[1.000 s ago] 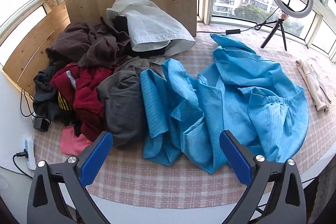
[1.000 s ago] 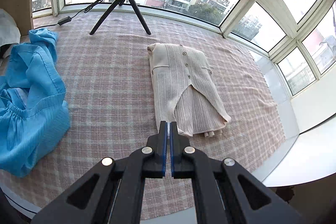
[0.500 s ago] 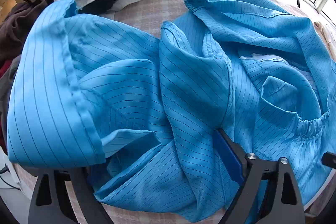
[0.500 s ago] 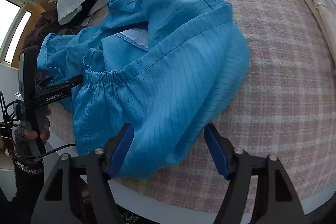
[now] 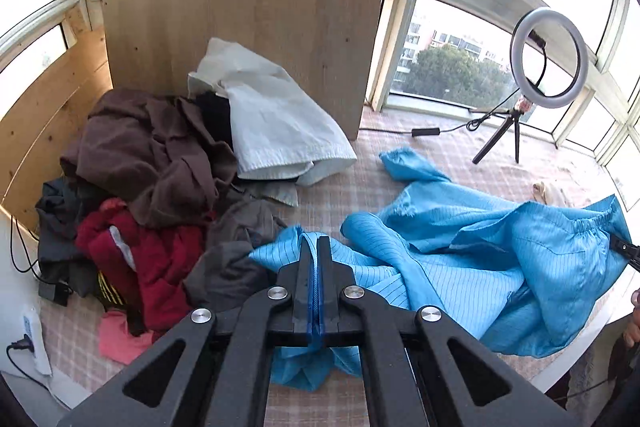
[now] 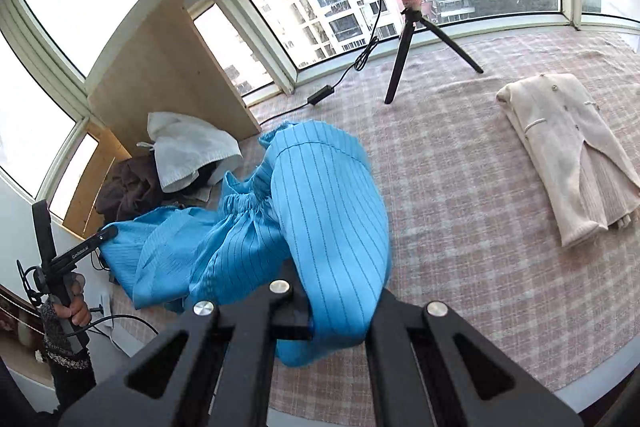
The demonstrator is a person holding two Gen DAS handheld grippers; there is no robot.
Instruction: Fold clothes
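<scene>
A blue pinstriped garment [image 5: 472, 267] is stretched between my two grippers above the checked tablecloth [image 5: 520, 179]. My left gripper [image 5: 319, 247] is shut on one edge of it, the cloth bunched between the pads. My right gripper [image 6: 332, 323] is shut on the other end of the blue garment [image 6: 320, 219], which drapes over its jaws and hides the fingertips. The right gripper's tip shows at the right edge of the left wrist view [image 5: 626, 251]. A folded cream cardigan [image 6: 576, 151] lies at the right.
A heap of unfolded clothes [image 5: 152, 195], brown, red, grey and white, sits at the left against a wooden board [image 5: 248, 39]. A ring light on a tripod [image 6: 404, 7] stands at the back, its cable on the cloth. Windows surround the table.
Both grippers have closed on the blue garment and lifted it back off the table, spreading it between them. Half a second ago both were open over it.
</scene>
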